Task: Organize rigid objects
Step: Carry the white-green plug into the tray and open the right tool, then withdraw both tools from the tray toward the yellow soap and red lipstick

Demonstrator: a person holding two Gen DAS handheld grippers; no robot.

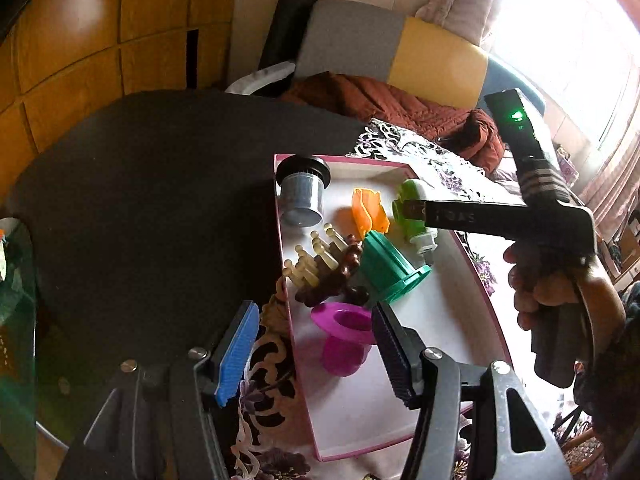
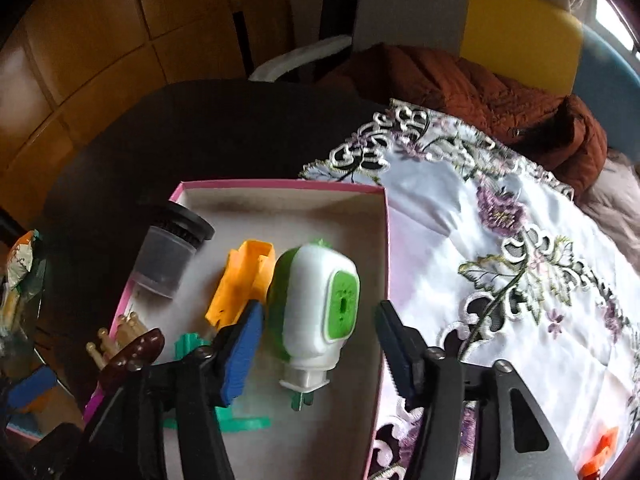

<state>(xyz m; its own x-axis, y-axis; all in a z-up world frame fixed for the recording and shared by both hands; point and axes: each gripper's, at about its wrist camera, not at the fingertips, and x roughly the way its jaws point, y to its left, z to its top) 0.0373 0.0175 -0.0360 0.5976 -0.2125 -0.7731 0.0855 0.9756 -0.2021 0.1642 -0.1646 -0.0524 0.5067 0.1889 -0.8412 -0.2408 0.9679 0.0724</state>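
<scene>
A pink-rimmed white box [image 1: 486,294] [image 2: 387,240] holds a grey jar with a black lid [image 1: 302,194] [image 2: 168,256], an orange piece [image 1: 370,210] [image 2: 244,276], a green and white plug-in device [image 1: 414,216] [image 2: 316,308], a teal funnel [image 1: 390,266] [image 2: 236,420], a magenta funnel [image 1: 344,338] and wooden pegs [image 1: 316,264] [image 2: 120,330]. My left gripper [image 1: 316,354] is open above the magenta funnel. My right gripper [image 2: 320,352] is open with the green and white device between its fingers, not touching it. It also shows in the left wrist view [image 1: 416,210].
The box lies on a dark round table [image 1: 152,200] beside an embroidered floral cloth [image 2: 500,248]. A brown quilted jacket [image 2: 480,88] lies on a chair at the back. A small orange item [image 2: 600,454] lies on the cloth at the lower right.
</scene>
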